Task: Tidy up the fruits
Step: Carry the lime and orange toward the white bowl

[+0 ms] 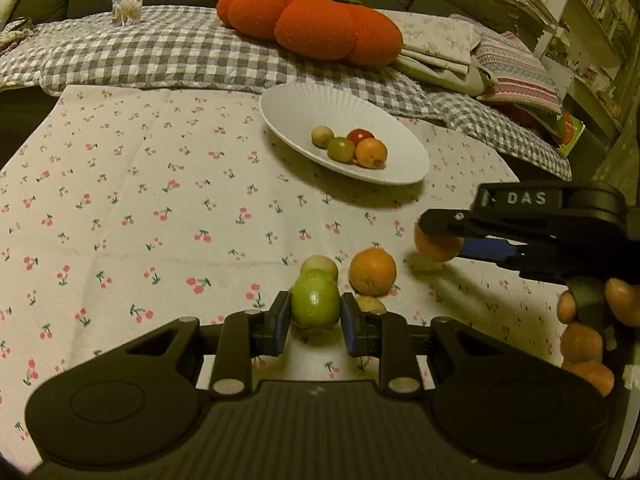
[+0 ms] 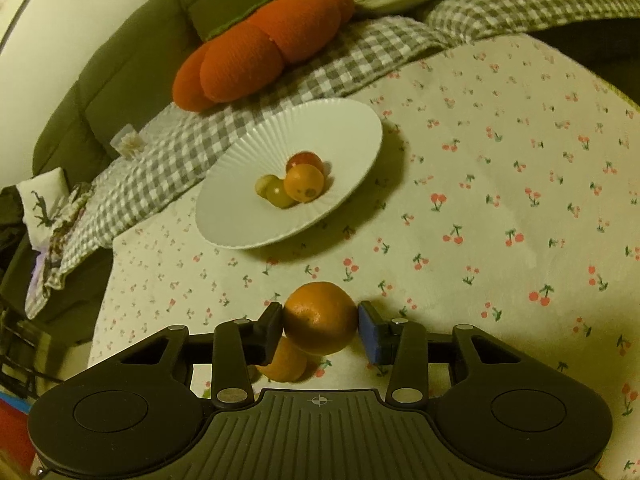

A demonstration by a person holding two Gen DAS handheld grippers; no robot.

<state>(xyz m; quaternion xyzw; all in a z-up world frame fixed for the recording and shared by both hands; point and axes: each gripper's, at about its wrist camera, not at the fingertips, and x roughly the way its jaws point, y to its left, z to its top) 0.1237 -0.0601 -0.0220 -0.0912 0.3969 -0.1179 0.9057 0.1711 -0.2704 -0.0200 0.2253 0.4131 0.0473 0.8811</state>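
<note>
Cherry-print surface (image 2: 500,160): plate (image 2: 240,232) straight ahead of right gripper (image 2: 320,326) clamping orange (image 2: 320,316); left gripper (image 1: 315,312) clamping lime (image 1: 314,300).

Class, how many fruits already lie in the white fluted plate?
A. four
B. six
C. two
A: the white fluted plate holds four, a pale green fruit, a darker green fruit, a red fruit and a small orange fruit.
</note>
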